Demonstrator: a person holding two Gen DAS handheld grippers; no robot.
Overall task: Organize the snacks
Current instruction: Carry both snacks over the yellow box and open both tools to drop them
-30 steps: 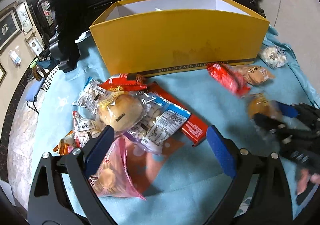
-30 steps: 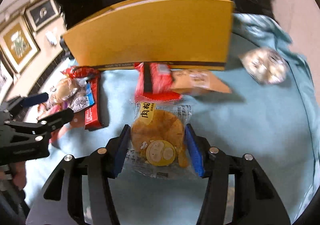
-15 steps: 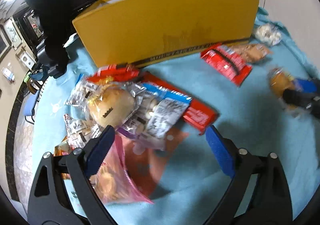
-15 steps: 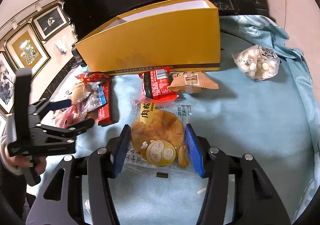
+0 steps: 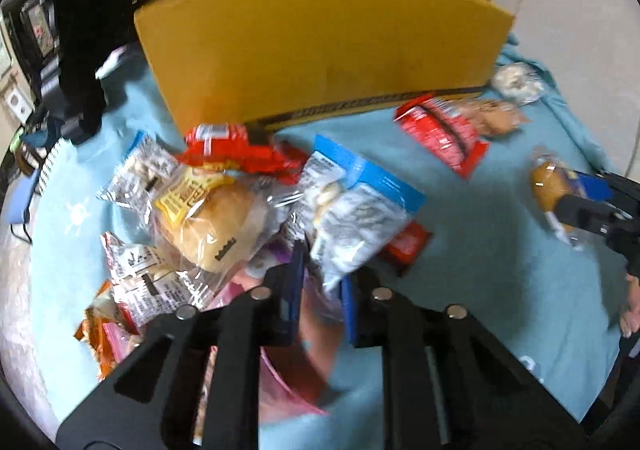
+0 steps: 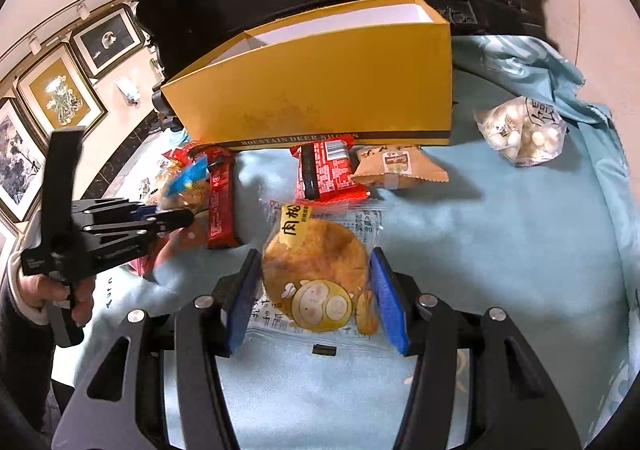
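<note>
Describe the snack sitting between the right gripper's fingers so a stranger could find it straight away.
Start at the big yellow box on the light blue cloth. In front of it lies a red packet, and just nearer the camera, between the right gripper's blue pads, is the clear-wrapped round cake. It alone has a yellow cartoon monkey face on its wrapper.

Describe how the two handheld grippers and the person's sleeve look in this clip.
Both the left gripper and the right gripper are black skeletal frames with triangular cut-outs, silver pivot bolts and blue pads lining the fingers. The left one has a black pistol-style handle. The sleeve is dark with a white cuff.
</note>
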